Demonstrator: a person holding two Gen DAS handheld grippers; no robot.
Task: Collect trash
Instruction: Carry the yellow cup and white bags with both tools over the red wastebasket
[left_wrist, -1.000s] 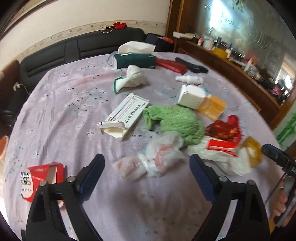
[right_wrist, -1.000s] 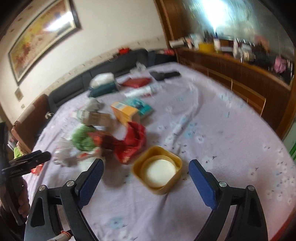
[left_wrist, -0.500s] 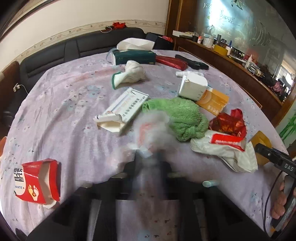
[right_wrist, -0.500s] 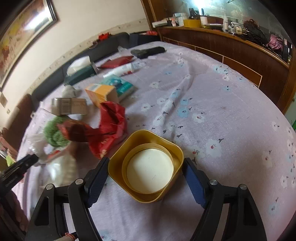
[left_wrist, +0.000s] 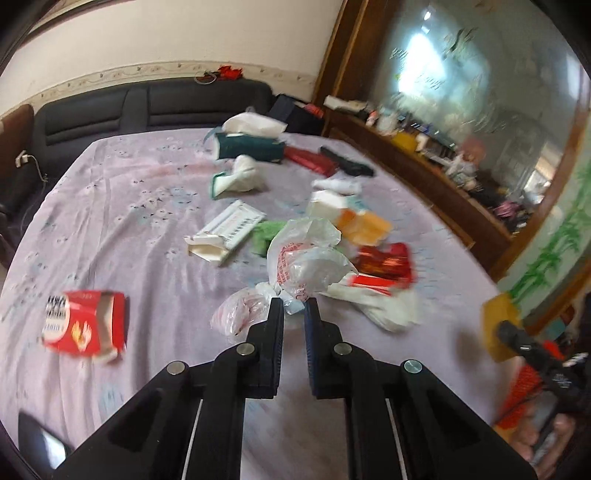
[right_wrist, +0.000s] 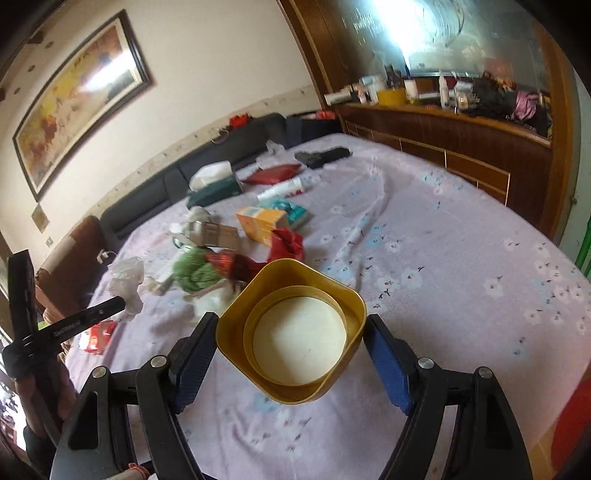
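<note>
My left gripper (left_wrist: 294, 308) is shut on a crumpled white plastic bag (left_wrist: 308, 260) with red print and holds it lifted above the purple tablecloth (left_wrist: 122, 221). My right gripper (right_wrist: 290, 332) is shut on a gold square tin (right_wrist: 291, 332) with a round cream lid inside, raised off the table. The tin also shows at the right of the left wrist view (left_wrist: 498, 325). The bag shows at the left of the right wrist view (right_wrist: 125, 280).
On the cloth lie a red carton (left_wrist: 86, 321), a white box (left_wrist: 229, 229), a green cloth (right_wrist: 194, 271), an orange box (right_wrist: 260, 221), red wrappers (left_wrist: 386, 264), a white bag (left_wrist: 384, 302) and a green tissue box (left_wrist: 249, 147). A wooden sideboard (right_wrist: 461, 147) stands right.
My left gripper closed on the plastic bag and lifted it. My right gripper moved onto the gold tin, closed on it and raised it.
</note>
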